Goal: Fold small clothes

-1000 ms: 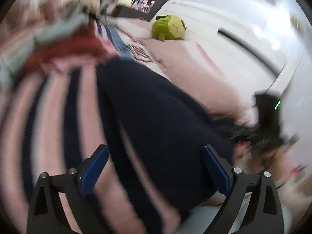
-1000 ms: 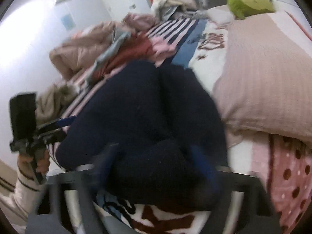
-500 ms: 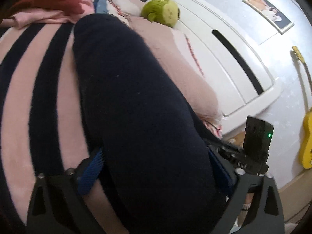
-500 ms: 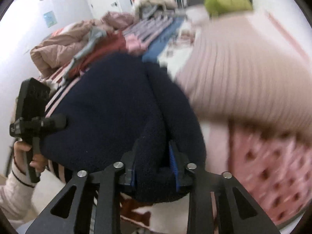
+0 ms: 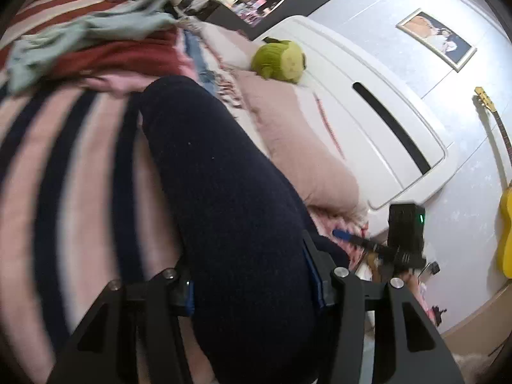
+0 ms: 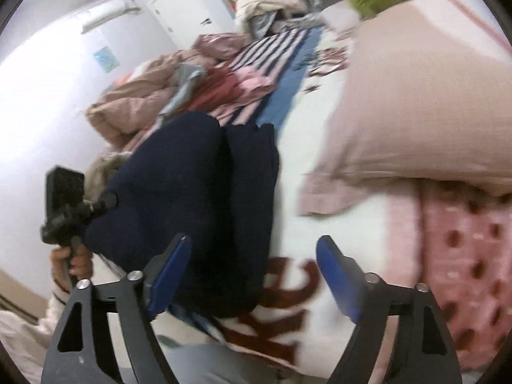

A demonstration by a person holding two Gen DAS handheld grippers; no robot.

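Observation:
A dark navy fleece garment [image 5: 224, 192] lies folded in a thick roll on the bed. My left gripper [image 5: 252, 288] is closed around its near end, the cloth bulging between the blue pads. In the right wrist view the same garment [image 6: 198, 192] lies left of centre. My right gripper [image 6: 252, 272] is open and empty, its left pad [image 6: 169, 272] beside the garment's near edge. The left gripper's handle [image 6: 64, 204] shows at the garment's far left end.
A pink pillow [image 6: 416, 112] and a green plush toy [image 5: 280, 60] lie by the white headboard [image 5: 368, 112]. A heap of unfolded clothes [image 5: 96, 41] sits on the pink and navy striped blanket [image 5: 64, 176]. A yellow guitar [image 5: 505, 208] leans on the wall.
My right gripper has let go of the navy garment and opened wide, drawing back to the right. My left gripper has closed in on the garment's end.

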